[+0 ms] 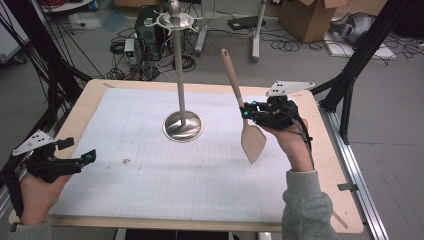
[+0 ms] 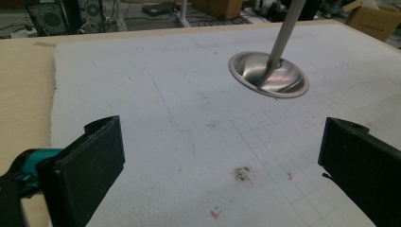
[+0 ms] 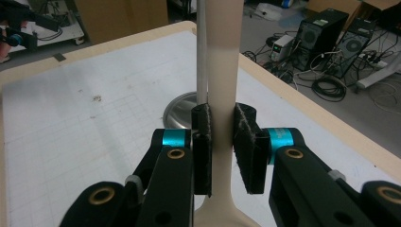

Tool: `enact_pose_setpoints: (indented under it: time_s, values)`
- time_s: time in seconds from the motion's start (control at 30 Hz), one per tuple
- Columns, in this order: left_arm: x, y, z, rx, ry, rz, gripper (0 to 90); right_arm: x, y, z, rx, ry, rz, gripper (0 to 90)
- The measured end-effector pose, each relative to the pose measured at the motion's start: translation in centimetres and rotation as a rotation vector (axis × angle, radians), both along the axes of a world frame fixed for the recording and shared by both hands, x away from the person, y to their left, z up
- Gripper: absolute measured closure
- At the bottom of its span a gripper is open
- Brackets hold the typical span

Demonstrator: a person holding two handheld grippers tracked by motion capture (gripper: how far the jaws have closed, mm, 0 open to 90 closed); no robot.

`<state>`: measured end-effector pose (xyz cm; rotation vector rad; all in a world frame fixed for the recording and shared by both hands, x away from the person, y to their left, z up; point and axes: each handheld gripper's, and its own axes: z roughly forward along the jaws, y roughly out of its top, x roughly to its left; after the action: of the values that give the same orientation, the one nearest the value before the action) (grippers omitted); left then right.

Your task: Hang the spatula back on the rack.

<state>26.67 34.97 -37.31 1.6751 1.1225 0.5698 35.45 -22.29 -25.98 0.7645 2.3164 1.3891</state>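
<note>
The beige spatula (image 1: 244, 111) hangs in the air to the right of the metal stand (image 1: 183, 95), its long axis close to upright and a little tilted: the blade points down toward the desk (image 1: 100, 92), the handle end leans up and away toward the stand's top. The right tool (image 1: 246, 111) is clamped on the handle just above the blade, both pads pressing it. In the right gripper view the blade and the handle's top are cut off. The left tool (image 2: 220, 163) rests at the desk's near left corner, far from the stand, jaws wide apart with nothing between them. No writing is legible anywhere.
</note>
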Motion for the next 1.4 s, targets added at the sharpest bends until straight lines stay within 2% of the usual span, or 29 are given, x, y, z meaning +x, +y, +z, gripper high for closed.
enact_pose_setpoints:
  time_s: [0.67, 1.0, 1.07, 1.2, 1.4]
  values:
    - [-1.7, 1.7, 0.1, -0.02, -0.004, 0.035, 1.7, 2.3, 1.7, 1.6, -0.023, 0.007, 0.055, 78.5]
    - [-2.6, 2.3, 0.1, -0.04, -0.007, 0.049, 1.7, 3.7, 2.3, 2.5, -0.01, 0.015, 0.091, 78.5]
    - [-2.7, 2.5, 0.1, -0.038, -0.007, 0.053, 1.7, 3.9, 2.3, 2.6, 0.004, 0.017, 0.098, 78.4]
    - [-3.0, 2.8, 0.2, -0.033, -0.005, 0.071, 1.7, 4.2, 2.4, 3.0, -0.003, 0.017, 0.101, 78.5]
    - [-3.6, 3.0, 0.3, -0.035, -0.019, 0.071, 1.7, 4.6, 2.9, 3.2, 0.013, 0.024, 0.121, 78.5]
